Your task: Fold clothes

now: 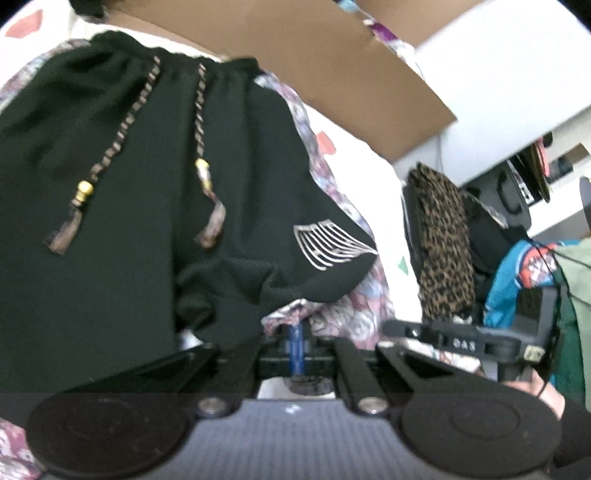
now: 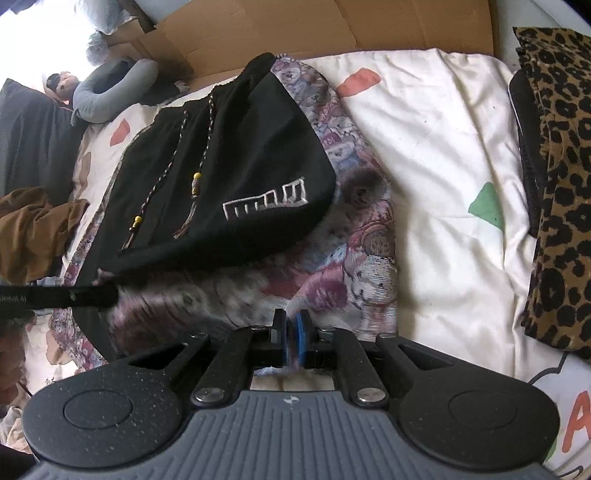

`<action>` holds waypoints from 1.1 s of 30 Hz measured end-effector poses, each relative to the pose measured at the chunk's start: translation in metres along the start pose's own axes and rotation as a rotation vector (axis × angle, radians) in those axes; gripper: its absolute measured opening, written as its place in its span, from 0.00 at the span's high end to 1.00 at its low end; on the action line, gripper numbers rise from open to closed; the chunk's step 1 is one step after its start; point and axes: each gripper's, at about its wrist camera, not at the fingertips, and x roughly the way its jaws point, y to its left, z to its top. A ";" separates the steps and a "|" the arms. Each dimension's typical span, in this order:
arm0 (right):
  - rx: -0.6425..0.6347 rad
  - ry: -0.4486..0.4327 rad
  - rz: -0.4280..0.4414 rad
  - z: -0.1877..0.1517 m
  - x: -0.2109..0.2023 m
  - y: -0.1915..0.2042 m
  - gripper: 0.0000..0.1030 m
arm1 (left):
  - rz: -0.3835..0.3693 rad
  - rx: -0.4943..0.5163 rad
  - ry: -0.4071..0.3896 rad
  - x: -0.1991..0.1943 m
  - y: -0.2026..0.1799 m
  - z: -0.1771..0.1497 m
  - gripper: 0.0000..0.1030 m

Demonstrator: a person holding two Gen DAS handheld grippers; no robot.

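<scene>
We see our right tool (image 2: 291, 338) pinched together on the near edge of the bear-print garment (image 2: 354, 236), a fold of the patterned cloth caught between its blue pads (image 2: 303, 332). That garment lies flat on the white bed sheet (image 2: 443, 147), running from our tool away toward 12 o'clock. On top of it, at about 11 o'clock from the right tool, rest the black shorts (image 2: 236, 155), with a white embroidered mark (image 2: 266, 205) near their hem and two braided drawstrings (image 2: 201, 147) ending in yellow beads.

From the left wrist, our left tool (image 1: 297, 343) has its jaws together, and the bear-print cloth (image 1: 354, 310) bunches right at its tips; the black shorts (image 1: 147, 184) fill the view from 9 to 12 o'clock and their hem droops just above the tips. Whether that tool grips only the patterned cloth or the black hem as well we cannot tell. At 3 o'clock in this view the right tool's black body shows, with a hand (image 1: 535, 391) in a dark sleeve behind it.

At 2 o'clock from the right tool a leopard-print garment (image 2: 561, 184) lies folded on the sheet, well apart from the shorts. Cardboard (image 2: 332, 26) stands along the far edge of the bed, and a grey neck pillow (image 2: 110, 88) sits at 10 o'clock.
</scene>
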 end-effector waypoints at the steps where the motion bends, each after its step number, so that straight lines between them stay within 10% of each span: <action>1: 0.006 -0.001 0.003 -0.001 -0.001 -0.001 0.94 | 0.009 -0.010 -0.010 0.000 0.000 0.002 0.99; 9: 0.049 -0.043 -0.031 0.001 -0.024 -0.017 0.93 | 0.061 -0.043 -0.069 -0.011 0.015 0.009 0.99; 19: 0.135 -0.004 -0.063 -0.014 -0.026 -0.043 0.64 | 0.072 -0.033 -0.065 -0.013 0.015 0.005 0.99; 33: 0.116 0.079 -0.136 -0.017 0.003 -0.022 0.64 | 0.069 -0.015 -0.036 -0.007 0.011 0.001 0.99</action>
